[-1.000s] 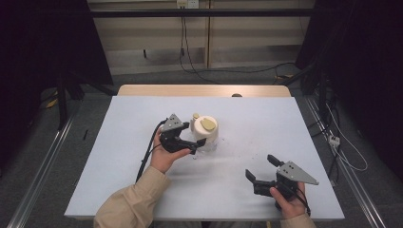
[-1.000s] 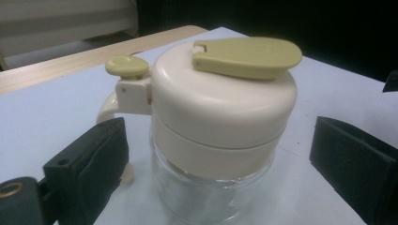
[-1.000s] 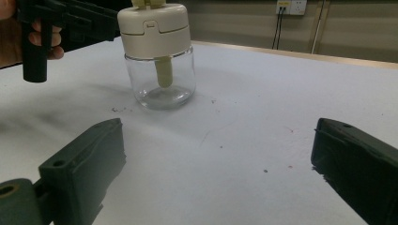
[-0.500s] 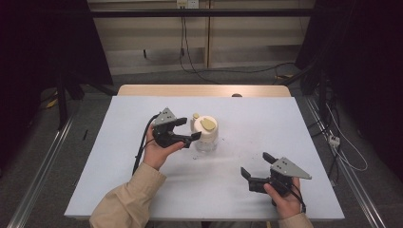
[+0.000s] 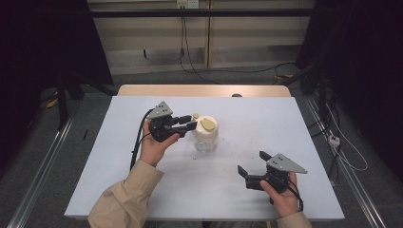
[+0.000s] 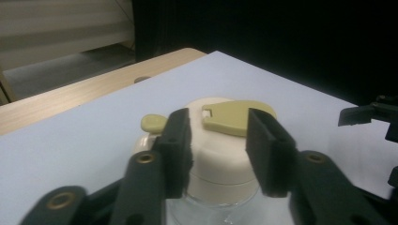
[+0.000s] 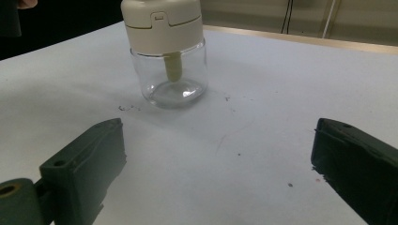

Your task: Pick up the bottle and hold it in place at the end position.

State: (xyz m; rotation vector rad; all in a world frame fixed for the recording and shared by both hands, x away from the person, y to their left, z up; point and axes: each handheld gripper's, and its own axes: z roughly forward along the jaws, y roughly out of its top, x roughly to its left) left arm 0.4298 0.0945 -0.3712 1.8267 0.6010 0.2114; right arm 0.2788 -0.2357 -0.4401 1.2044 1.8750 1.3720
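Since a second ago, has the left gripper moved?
Yes. In the high view the left gripper has risen up-frame, toward the table's wooden far edge, and now straddles the jar's cream lid.

The person's left hand [image 5: 154,142] reaches forward from a tan sleeve [image 5: 126,192], wrist bent so the left gripper [image 5: 190,124] points toward the right across the table. Its jaws stand partly apart, level with each other, not closed on anything. The right hand [image 5: 280,192] rests low near the table's near edge, holding the right gripper [image 5: 252,164] aimed up and leftward, its jaws spread wide.
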